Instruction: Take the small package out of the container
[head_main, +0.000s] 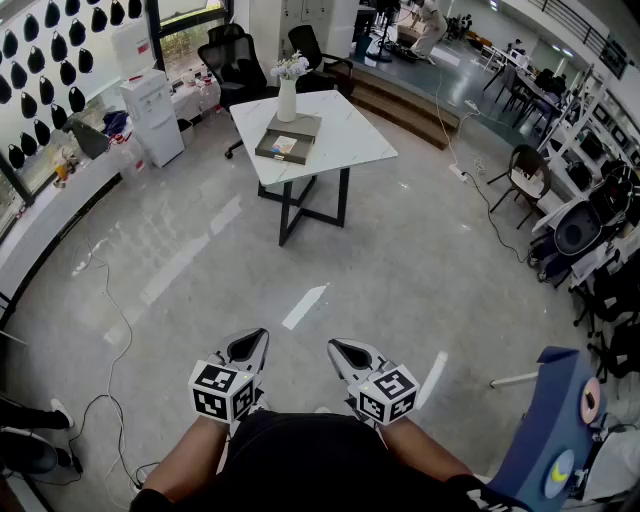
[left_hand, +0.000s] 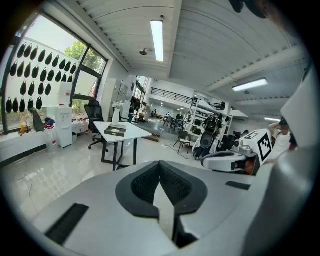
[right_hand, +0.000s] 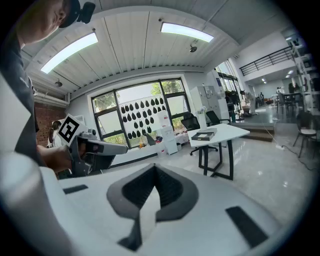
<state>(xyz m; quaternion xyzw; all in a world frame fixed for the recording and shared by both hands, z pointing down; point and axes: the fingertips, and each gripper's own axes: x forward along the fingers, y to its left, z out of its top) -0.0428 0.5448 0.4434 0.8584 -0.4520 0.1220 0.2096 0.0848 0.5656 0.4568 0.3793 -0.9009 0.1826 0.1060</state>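
A flat dark container (head_main: 288, 138) lies on a white table (head_main: 345, 150) a few steps ahead, with a small light package (head_main: 284, 146) showing inside it. The container also appears far off in the left gripper view (left_hand: 115, 131) and the right gripper view (right_hand: 204, 135). My left gripper (head_main: 250, 346) and right gripper (head_main: 346, 352) hang side by side close to my body, above the floor and far from the table. Both are shut with nothing between the pads (left_hand: 150, 182) (right_hand: 170, 187).
A white vase of flowers (head_main: 287, 98) stands behind the container. Black office chairs (head_main: 238, 62) sit beyond the table, a water dispenser (head_main: 152, 115) at the left wall. A cable (head_main: 110, 300) trails over the floor at left. A blue stand (head_main: 545, 420) is at my right.
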